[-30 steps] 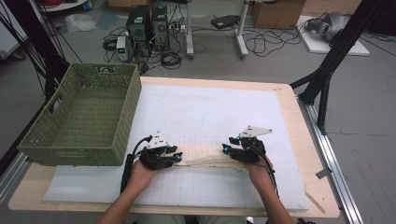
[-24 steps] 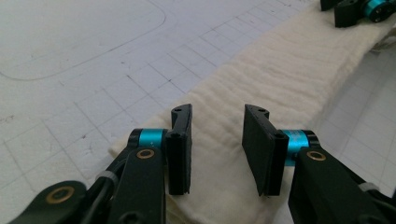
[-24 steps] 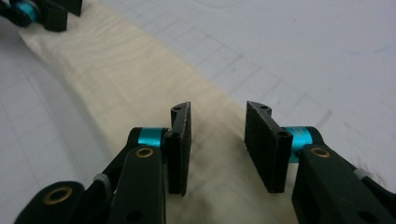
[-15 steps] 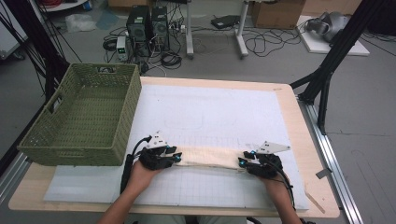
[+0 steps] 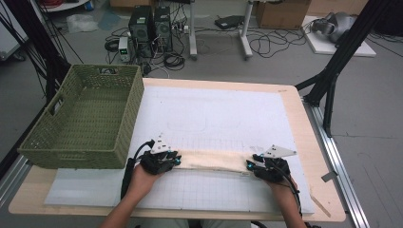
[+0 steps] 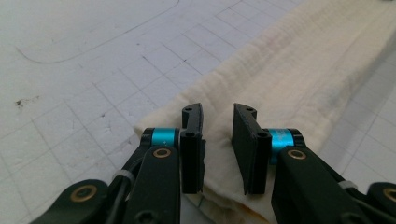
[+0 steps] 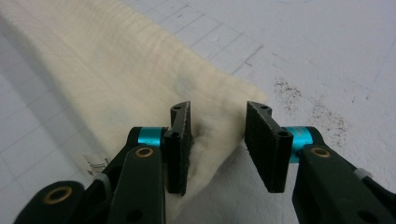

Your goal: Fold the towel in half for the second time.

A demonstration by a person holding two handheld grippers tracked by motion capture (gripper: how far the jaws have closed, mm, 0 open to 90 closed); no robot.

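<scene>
A long cream folded cloth (image 5: 211, 160) lies flat on the white gridded mat (image 5: 214, 118), just right of the green woven basket (image 5: 85, 121). The left gripper (image 6: 218, 144) sits over the cloth's basket-side end; its jaws have just been closing, a gap remains, and the cloth lies between them, unpinched. The right gripper (image 7: 217, 147) straddles the far end, jaws apart, released.
</scene>
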